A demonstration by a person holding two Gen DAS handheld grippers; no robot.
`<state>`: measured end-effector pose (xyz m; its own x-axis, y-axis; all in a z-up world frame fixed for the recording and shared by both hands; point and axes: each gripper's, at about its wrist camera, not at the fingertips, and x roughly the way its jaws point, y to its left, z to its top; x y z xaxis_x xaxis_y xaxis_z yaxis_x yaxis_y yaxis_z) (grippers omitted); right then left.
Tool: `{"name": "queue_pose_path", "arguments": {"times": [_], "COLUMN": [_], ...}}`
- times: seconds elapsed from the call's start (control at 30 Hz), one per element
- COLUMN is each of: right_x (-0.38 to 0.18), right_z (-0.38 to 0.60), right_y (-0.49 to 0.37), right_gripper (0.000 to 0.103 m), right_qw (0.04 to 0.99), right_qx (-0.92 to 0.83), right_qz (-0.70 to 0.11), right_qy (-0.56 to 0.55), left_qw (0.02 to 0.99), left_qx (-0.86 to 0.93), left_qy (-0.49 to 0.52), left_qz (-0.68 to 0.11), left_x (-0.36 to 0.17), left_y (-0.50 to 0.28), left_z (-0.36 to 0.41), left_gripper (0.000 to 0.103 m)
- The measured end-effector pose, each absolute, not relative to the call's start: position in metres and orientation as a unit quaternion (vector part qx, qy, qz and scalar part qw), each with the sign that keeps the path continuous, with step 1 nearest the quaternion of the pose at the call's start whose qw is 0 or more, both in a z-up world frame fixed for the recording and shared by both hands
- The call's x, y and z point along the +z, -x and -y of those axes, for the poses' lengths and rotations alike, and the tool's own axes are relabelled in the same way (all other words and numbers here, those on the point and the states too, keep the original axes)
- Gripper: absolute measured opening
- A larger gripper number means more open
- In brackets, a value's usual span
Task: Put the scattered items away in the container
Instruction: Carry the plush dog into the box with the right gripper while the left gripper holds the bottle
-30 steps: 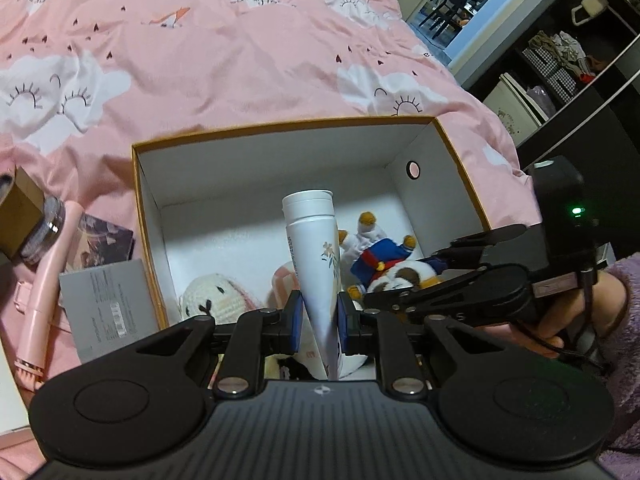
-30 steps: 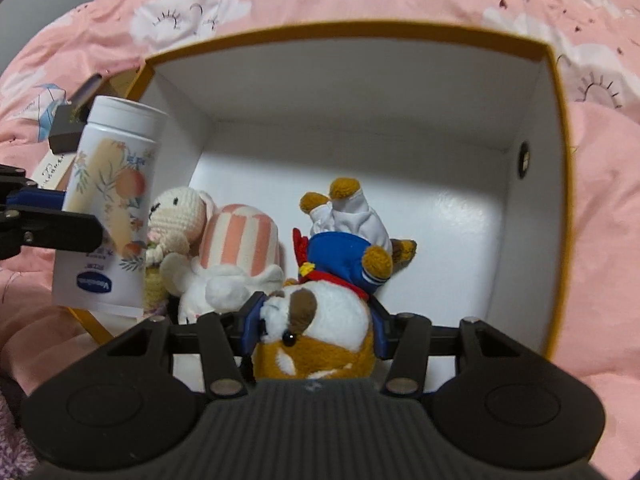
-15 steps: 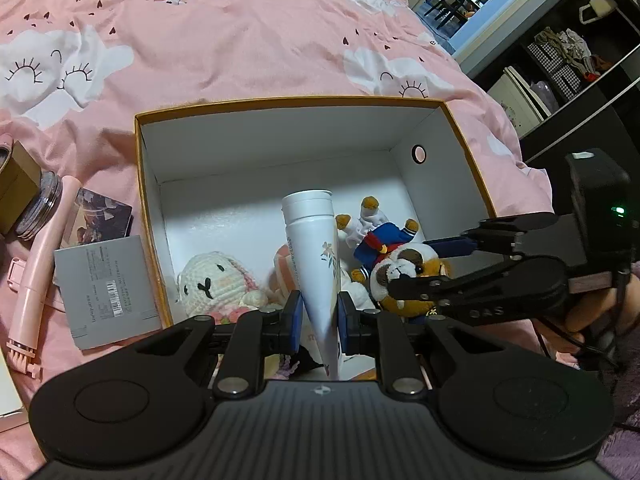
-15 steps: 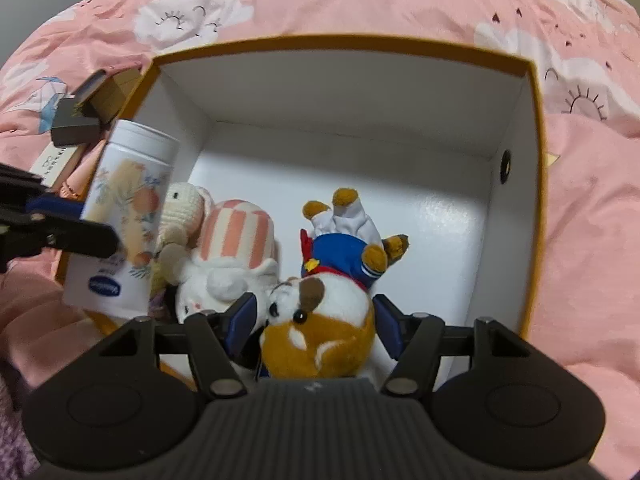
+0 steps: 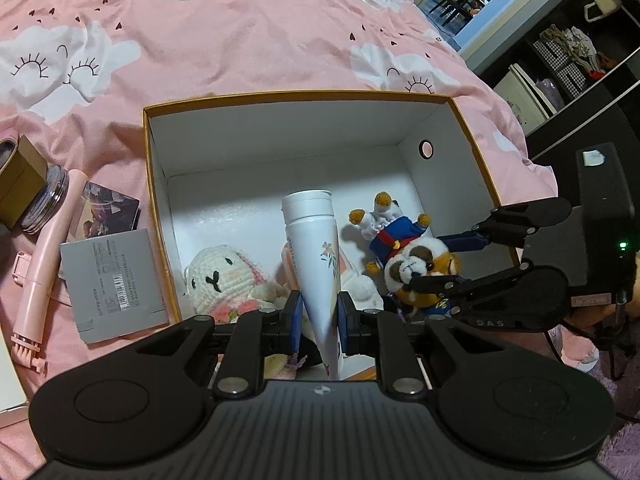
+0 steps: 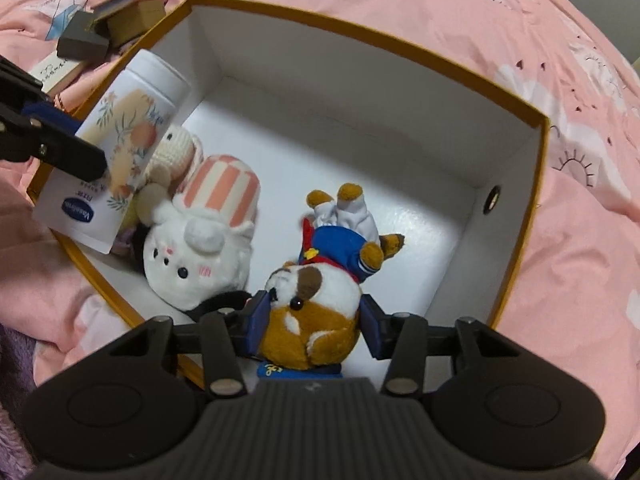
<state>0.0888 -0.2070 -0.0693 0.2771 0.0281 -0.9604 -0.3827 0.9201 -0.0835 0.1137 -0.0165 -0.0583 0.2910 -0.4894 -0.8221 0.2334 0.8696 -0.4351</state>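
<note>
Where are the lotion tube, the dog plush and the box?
lotion tube (image 5: 316, 248), left wrist view, on its white body.
dog plush (image 6: 316, 300), right wrist view, on its face.
box (image 6: 340, 92), right wrist view, on its far inner wall.

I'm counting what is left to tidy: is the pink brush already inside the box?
No, the pink brush lies on the pink bedding left of the box, outside its orange-edged wall, beside a grey card.

White tube (image 5: 314, 264) clamped by left gripper (image 5: 319, 320) above open box (image 5: 296, 98) (plush toys inside).
</note>
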Motion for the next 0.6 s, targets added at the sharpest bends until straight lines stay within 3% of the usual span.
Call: {"name": "queue_pose_path", "arguments": {"times": [0.2,0.37,0.6], "right_x": [-0.077,-0.083,-0.082], "right_z": [0.202,0.189,0.191], "right_y": [-0.092,-0.093,-0.101], "right_gripper": [0.049,0.049,0.048], "right_qw": [0.780,0.770,0.769], "right_qx": [0.145,0.128,0.173], "right_qz": [-0.590,-0.577,-0.597], "right_qy": [0.148,0.242,0.150], "left_qw": [0.794,0.796,0.796], "left_qx": [-0.225,-0.221,-0.218], "left_qy": [0.112,0.112,0.111], "left_qz": [-0.554,-0.552,-0.553], "left_x": [-0.059,-0.059,-0.059], "left_y": [-0.113,-0.113,-0.113], "left_z": [0.017,0.017,0.015], "left_gripper": [0.020,0.020,0.020]}}
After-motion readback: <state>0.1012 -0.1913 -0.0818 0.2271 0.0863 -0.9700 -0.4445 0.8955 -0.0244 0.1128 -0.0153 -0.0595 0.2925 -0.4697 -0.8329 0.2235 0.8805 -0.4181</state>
